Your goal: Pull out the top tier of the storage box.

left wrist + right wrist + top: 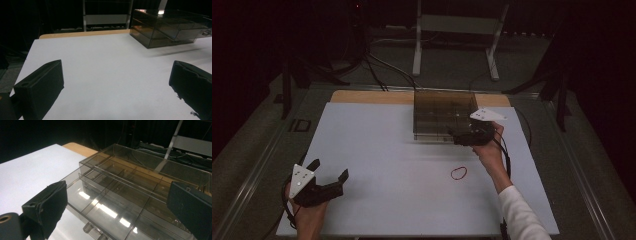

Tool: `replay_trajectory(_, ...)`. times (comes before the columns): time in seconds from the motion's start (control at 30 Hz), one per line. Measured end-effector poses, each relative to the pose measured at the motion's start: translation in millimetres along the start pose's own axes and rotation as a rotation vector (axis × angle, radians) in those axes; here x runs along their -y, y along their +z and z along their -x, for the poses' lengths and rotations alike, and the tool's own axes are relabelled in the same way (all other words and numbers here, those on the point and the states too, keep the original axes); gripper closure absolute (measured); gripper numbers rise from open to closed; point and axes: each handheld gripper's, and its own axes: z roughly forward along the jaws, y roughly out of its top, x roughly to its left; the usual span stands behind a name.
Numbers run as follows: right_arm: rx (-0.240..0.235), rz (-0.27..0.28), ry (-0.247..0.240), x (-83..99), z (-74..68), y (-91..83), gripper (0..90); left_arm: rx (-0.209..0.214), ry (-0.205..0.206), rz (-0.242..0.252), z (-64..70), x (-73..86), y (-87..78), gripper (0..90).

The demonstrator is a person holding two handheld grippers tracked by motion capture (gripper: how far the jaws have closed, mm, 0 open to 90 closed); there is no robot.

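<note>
A smoky clear plastic organiser box (pixel 444 112) stands at the back centre of the white table top (pixel 377 150). Its drawer (pixel 117 207), split into several compartments, is pulled partly out; a small handle (pixel 93 230) shows on the drawer front. My right gripper (pixel 455 136) hovers at the box's front right, open, with its jaws spread over the drawer (pixel 117 188) and nothing between them. A red rubber band (pixel 458 173) lies on the table just in front of the right hand. My left gripper (pixel 329 168) rests open near the front left corner, jaws wide apart (pixel 117 67), pointing toward the box (pixel 165 27).
A strip of bare wood (pixel 372 96) runs along the table's back edge. Behind it stand a white metal frame (pixel 457 30) and cables (pixel 377 65) on a dark floor. Grey floor rails (pixel 257 160) flank the table.
</note>
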Motion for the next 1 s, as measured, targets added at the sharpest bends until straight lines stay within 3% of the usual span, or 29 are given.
replay_trajectory(0.4,-0.015,0.050,0.038,6.8,-0.4,-7.3,3.9,-0.001,-0.003,-0.003,-0.5,0.3,1.1,1.1)
replay_trajectory(0.6,-0.016,0.058,0.026,10.0,-1.2,-11.7,3.9,0.000,-0.002,-0.003,0.1,0.4,1.1,1.1)
replay_trajectory(1.0,-0.041,0.055,0.059,17.1,-2.1,-21.8,3.9,0.001,0.000,-0.003,-0.1,0.3,1.3,1.1)
